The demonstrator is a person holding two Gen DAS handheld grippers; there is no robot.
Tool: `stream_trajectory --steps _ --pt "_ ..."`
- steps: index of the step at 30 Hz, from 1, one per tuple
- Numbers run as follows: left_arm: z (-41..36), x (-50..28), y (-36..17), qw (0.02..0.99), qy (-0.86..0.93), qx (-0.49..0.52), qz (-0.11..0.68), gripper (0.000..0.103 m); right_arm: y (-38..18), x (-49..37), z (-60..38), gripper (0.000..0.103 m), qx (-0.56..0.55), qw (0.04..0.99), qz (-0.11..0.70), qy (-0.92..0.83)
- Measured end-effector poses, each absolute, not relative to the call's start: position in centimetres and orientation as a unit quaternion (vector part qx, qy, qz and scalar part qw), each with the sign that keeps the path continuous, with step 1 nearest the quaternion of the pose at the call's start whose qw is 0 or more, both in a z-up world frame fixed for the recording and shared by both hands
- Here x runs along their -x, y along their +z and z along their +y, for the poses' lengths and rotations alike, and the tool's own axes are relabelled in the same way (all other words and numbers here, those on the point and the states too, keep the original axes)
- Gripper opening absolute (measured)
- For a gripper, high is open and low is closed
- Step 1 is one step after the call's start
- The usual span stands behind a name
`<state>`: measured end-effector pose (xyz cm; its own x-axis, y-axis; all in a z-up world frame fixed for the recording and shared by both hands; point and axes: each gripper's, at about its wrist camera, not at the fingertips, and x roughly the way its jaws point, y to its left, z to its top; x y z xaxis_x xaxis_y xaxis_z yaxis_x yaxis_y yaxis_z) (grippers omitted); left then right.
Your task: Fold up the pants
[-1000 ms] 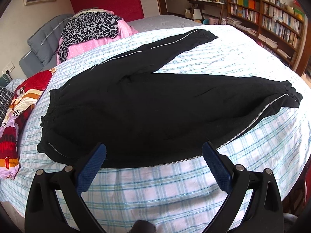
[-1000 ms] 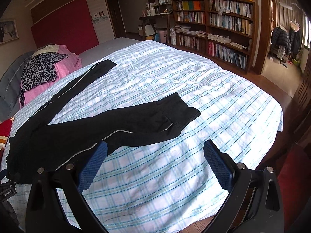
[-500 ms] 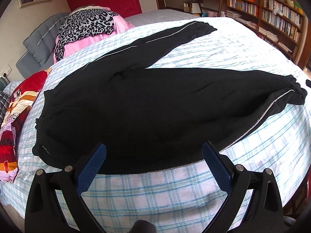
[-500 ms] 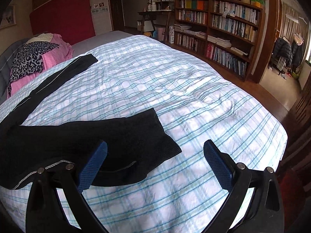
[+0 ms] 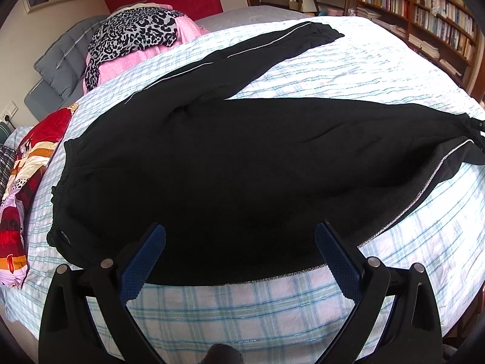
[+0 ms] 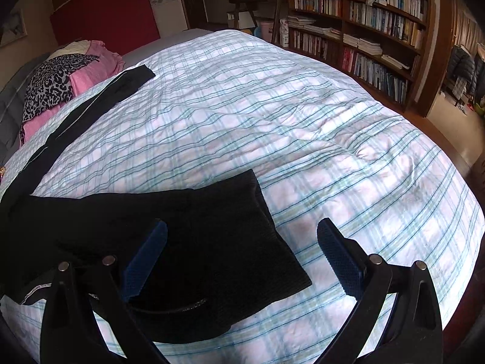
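Black pants (image 5: 230, 163) with a thin silver side stripe lie spread flat on the plaid bed, waistband at the left, one leg running to the right and the other angling to the far right. My left gripper (image 5: 241, 254) is open and empty, low over the near seam of the seat. In the right wrist view the near leg's ribbed cuff (image 6: 242, 242) lies just in front. My right gripper (image 6: 242, 251) is open and empty, its left finger over the cuff and its right finger over bare sheet.
The plaid bed cover (image 6: 303, 121) stretches far and right. A pink and leopard-print pile (image 5: 136, 39) sits at the head of the bed. A red patterned pillow (image 5: 21, 182) lies at the left edge. Bookshelves (image 6: 363, 21) line the right wall.
Both grippers have moved closer and lower toward the pants. The right gripper has come over the near leg's cuff. The pants have not moved.
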<state>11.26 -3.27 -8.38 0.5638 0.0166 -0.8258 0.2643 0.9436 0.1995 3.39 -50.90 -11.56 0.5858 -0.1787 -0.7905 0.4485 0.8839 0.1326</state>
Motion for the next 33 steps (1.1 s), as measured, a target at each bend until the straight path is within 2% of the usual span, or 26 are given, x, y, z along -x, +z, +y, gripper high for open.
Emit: stream_trajectory --steps 1,3,5,6,7,8,9,10,19,23,25,28,31,32,33 --pt "-3.3 -11.4 -8.4 0.871 -0.07 -0.153 0.461 0.098 -11.8 -3.6 -50.8 0.094 -0.161 0.875 0.422 -0.175" --pt "-3.4 -11.8 -8.6 0.87 -0.069 -0.154 0.462 0.098 -12.4 -4.0 -50.8 0.074 -0.163 0.87 0.433 -0.168" --pt "-3.4 -12.1 -8.8 0.869 -0.069 -0.153 0.465 0.098 -12.5 -4.0 -50.7 0.067 -0.161 0.871 0.434 -0.162" --pt "-3.7 -11.9 -8.9 0.869 -0.068 -0.153 0.465 0.098 -12.4 -3.9 -50.7 0.048 -0.157 0.873 0.43 -0.165" --pt "-3.8 -12.1 -9.0 0.869 -0.068 -0.153 0.466 0.098 -12.2 -3.8 -50.8 0.039 -0.152 0.872 0.43 -0.18" --pt "-3.9 -12.2 -9.1 0.869 -0.067 -0.155 0.466 0.098 -12.0 -3.7 -51.3 0.025 -0.161 0.87 0.428 -0.186" --pt "-3.9 -12.3 -9.2 0.868 -0.065 -0.157 0.466 0.098 -11.7 -3.5 -51.9 0.017 -0.175 0.871 0.42 -0.184" --pt "-3.9 -12.5 -9.3 0.868 -0.064 -0.158 0.466 0.098 -11.2 -3.3 -52.3 0.014 -0.183 0.874 0.412 -0.18" --pt "-3.9 -14.1 -10.5 0.87 -0.058 -0.158 0.464 0.098 -5.6 -4.1 -51.2 0.01 -0.095 0.91 0.35 -0.203" --pt "-4.3 -14.5 -11.9 0.862 -0.074 -0.158 0.475 0.098 -7.9 -5.8 -52.6 0.007 -0.077 0.895 0.377 -0.226" --pt "-4.4 -14.3 -12.5 0.856 -0.086 -0.161 0.484 0.098 -10.0 -6.2 -53.7 0.0 -0.077 0.879 0.397 -0.252" --pt "-4.6 -13.6 -13.1 0.855 -0.094 -0.178 0.478 0.098 -11.8 -5.4 -55.7 0.0 -0.098 0.862 0.41 -0.283" --pt "-4.4 -13.5 -13.2 0.855 -0.101 -0.18 0.475 0.098 -11.0 -3.6 -55.8 0.001 -0.136 0.863 0.396 -0.282" --pt "-4.3 -13.5 -13.3 0.855 -0.102 -0.178 0.477 0.098 -10.3 -3.1 -55.1 0.005 -0.141 0.869 0.39 -0.269" --pt "-4.2 -13.5 -13.3 0.854 -0.103 -0.176 0.478 0.098 -9.5 -2.8 -53.9 0.025 -0.143 0.876 0.385 -0.253"
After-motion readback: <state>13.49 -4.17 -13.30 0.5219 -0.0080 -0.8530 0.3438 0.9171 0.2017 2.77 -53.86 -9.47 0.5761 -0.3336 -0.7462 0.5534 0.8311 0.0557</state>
